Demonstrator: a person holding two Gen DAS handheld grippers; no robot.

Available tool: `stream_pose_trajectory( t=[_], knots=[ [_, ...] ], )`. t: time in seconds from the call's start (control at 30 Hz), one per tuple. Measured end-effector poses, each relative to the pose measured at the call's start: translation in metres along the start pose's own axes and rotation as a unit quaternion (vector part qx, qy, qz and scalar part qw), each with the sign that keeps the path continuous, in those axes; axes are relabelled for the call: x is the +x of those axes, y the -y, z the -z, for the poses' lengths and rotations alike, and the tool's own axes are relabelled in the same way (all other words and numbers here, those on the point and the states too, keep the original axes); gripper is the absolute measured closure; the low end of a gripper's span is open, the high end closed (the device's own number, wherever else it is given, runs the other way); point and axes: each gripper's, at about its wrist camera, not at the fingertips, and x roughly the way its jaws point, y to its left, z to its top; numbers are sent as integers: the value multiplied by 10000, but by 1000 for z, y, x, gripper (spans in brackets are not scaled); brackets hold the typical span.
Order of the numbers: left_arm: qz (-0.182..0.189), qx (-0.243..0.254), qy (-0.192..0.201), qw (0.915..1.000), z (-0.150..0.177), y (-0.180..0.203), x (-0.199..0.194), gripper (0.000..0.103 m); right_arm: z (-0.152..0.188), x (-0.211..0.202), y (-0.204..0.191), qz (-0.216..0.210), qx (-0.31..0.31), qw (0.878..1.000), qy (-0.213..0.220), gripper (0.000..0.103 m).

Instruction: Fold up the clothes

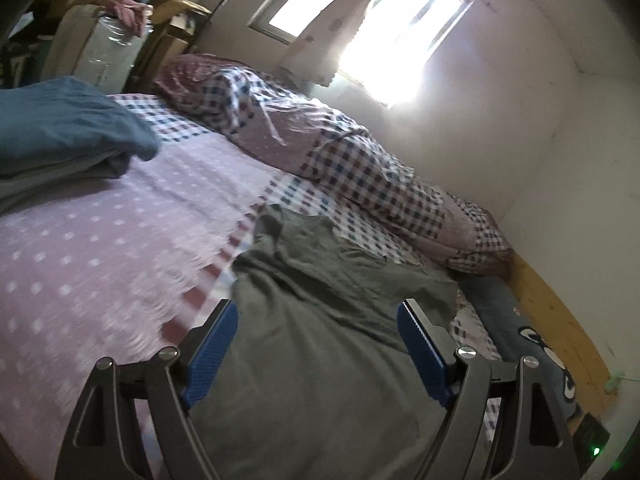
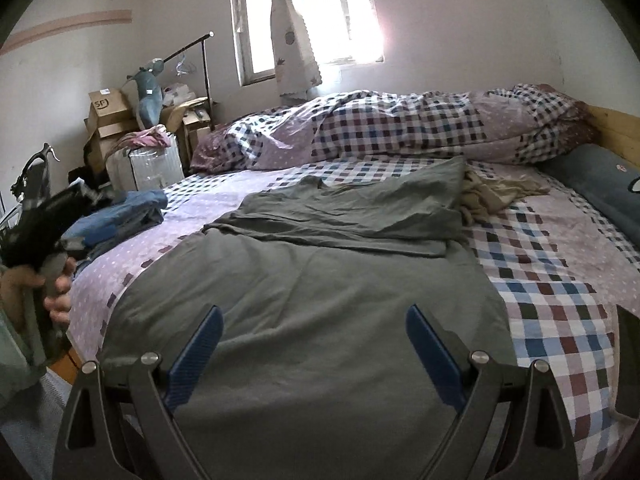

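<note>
A grey-green garment lies spread on the bed, its far part folded over with creases. In the left wrist view the same grey-green garment runs under the fingers. My left gripper is open above its near part, with nothing between the blue pads. My right gripper is also open over the near hem, holding nothing. A hand grips the left tool at the left edge of the right wrist view. A pile of folded blue clothes sits on the bed's left side, also visible as blue clothes.
A rolled checked quilt lies along the far side of the bed under the window. A crumpled beige cloth and a dark blue pillow lie at the right. Boxes and a clothes rack crowd the left corner.
</note>
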Motion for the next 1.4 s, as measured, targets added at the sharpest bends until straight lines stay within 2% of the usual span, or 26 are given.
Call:
stream_pose_trajectory(
  t=[0.27, 0.4, 0.57, 0.67, 0.77, 0.83, 0.93, 1.07, 1.2, 1.27, 1.4],
  knots=[
    [152, -7, -294, 9995, -18, 15, 75, 18, 0, 19, 1, -33, 85, 9998, -163, 8],
    [217, -320, -445, 9983, -32, 9, 106, 18, -3, 26, 2, 62, 5, 9998, -194, 8],
    [211, -532, -498, 9971, -44, -3, 135, 18, -6, 31, 10, -41, 309, 9992, -240, 8],
    [340, -704, -533, 9955, -51, -11, 147, 18, -7, 32, 10, -105, 350, 9990, -255, 8],
    [630, -1097, -670, 9897, -58, -26, 161, 18, -7, 33, 7, -157, 336, 9989, -270, 8],
    [849, -1512, -851, 9812, -59, -39, 174, 18, -7, 33, 6, -192, 327, 9989, -279, 8],
    [938, -1746, -1067, 9743, -58, -46, 190, 18, -7, 33, 3, -244, 313, 9988, -294, 8],
    [642, -1619, -1256, 9767, -58, -42, 208, 19, -7, 36, 4, -277, 362, 9984, -330, 8],
    [260, -1686, -1585, 9725, -52, -46, 226, 32, -7, 37, 6, -274, 404, 9982, -358, 8],
    [79, -1715, -1713, 9701, -48, -48, 232, 33, -7, 37, 6, -263, 404, 9982, -368, 8],
    [-74, -1684, -1710, 9707, -48, -48, 244, 34, -7, 38, 9, -254, 452, 9979, -380, 8]
  ],
)
